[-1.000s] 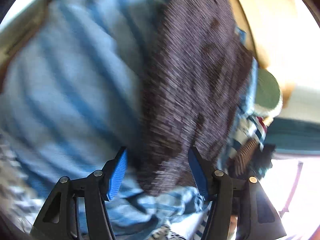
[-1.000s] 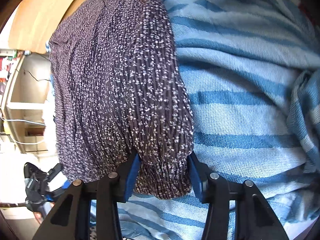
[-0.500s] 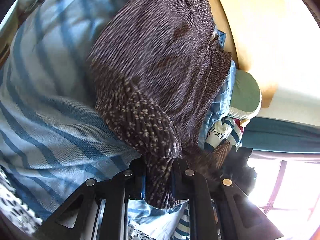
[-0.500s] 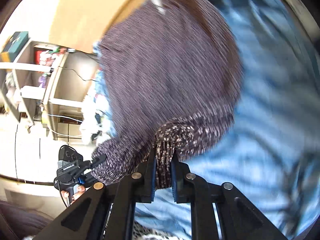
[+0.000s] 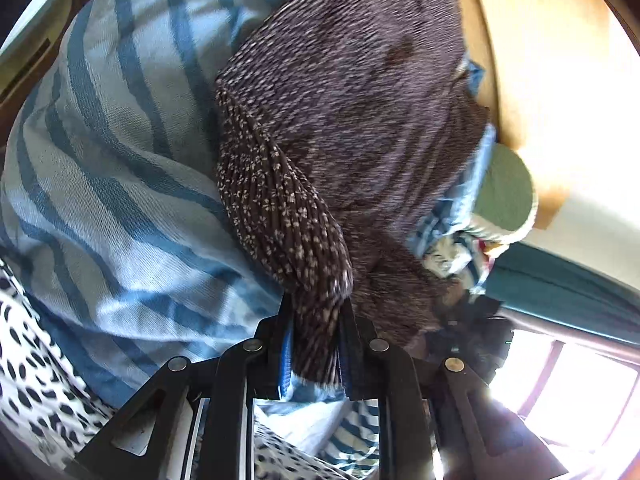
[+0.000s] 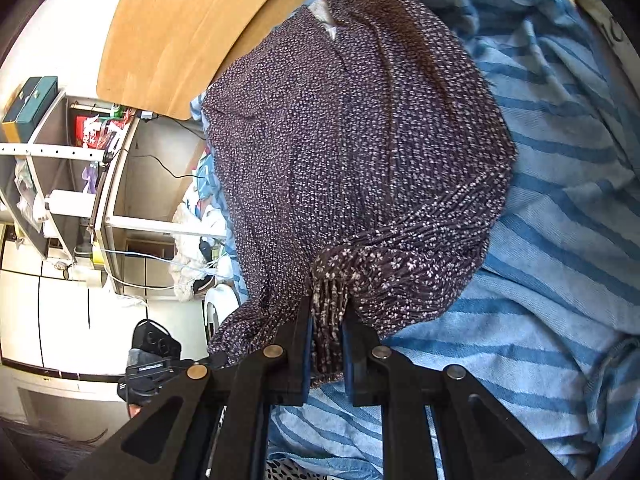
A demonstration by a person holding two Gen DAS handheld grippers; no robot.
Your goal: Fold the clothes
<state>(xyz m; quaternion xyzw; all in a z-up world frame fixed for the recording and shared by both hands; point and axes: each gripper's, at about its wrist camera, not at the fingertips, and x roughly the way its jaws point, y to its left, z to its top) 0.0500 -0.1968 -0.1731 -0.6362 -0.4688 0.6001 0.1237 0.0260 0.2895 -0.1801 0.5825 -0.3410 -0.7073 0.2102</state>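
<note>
Both hand-held grippers, left and right, clench bunched corners of the dark purple crinkled garment with tiny white flowers, which lies spread on the blue-striped woven blanket near the bed's wooden headboard.

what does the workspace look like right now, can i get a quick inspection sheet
surface: blue striped blanket, rumpled, covering the work area
job's things: dark floral garment spread on the blanket, its near edge bunched up at two spots
clutter: black-spotted white fabric at the near edge; green-faced cushion and patterned cloths past the garment
grippers: left gripper and right gripper each have jaws shut on a pleated bunch of the garment's edge
cables: dark cable and a pale one trailing across the shelf unit
surroundings: wooden headboard, bright window
</note>
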